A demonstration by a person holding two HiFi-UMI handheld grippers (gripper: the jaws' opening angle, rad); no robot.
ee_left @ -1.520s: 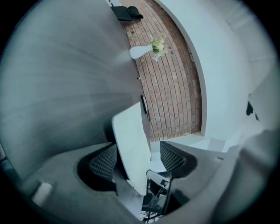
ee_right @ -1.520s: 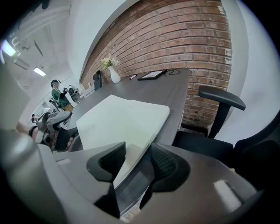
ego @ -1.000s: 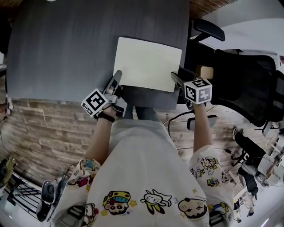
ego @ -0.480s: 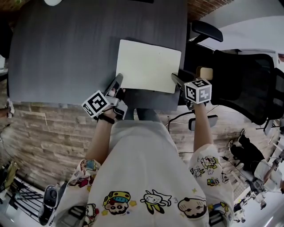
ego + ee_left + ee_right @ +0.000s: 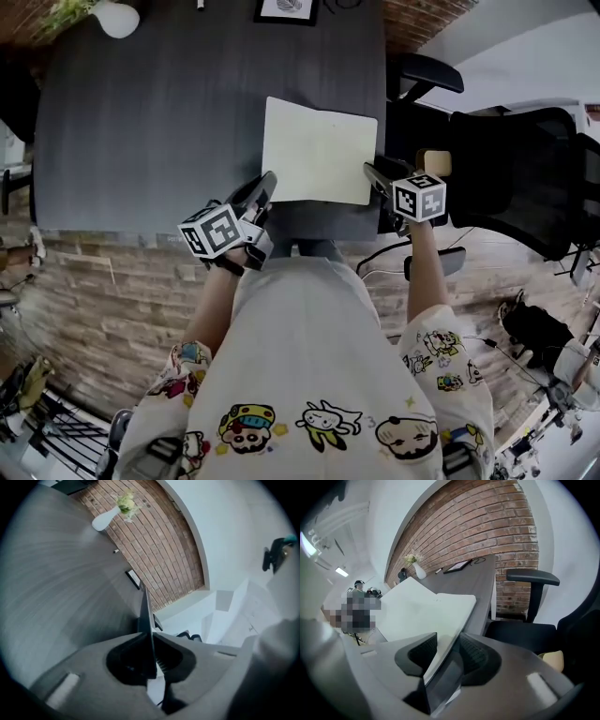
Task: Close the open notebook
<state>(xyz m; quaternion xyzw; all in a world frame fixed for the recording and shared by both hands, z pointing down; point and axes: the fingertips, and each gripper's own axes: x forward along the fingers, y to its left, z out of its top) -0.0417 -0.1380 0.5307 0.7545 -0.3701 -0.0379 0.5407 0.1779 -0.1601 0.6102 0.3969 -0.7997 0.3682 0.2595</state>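
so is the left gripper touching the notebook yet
Touching. The left gripper view shows the left gripper, whose jaws have just been closing, now shut on a thin leaf of the notebook, which is seen edge-on between them with no gap on either side.

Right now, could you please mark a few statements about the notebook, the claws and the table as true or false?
The left claw is shut on the notebook's left leaf. True; its jaws have just closed on it.
The notebook is fully closed. False: it lies open, left leaf raised.
A white vase stands on the table. True.
The right claw is far from the notebook. False: the right edge sits between its jaws, which have just been closing.
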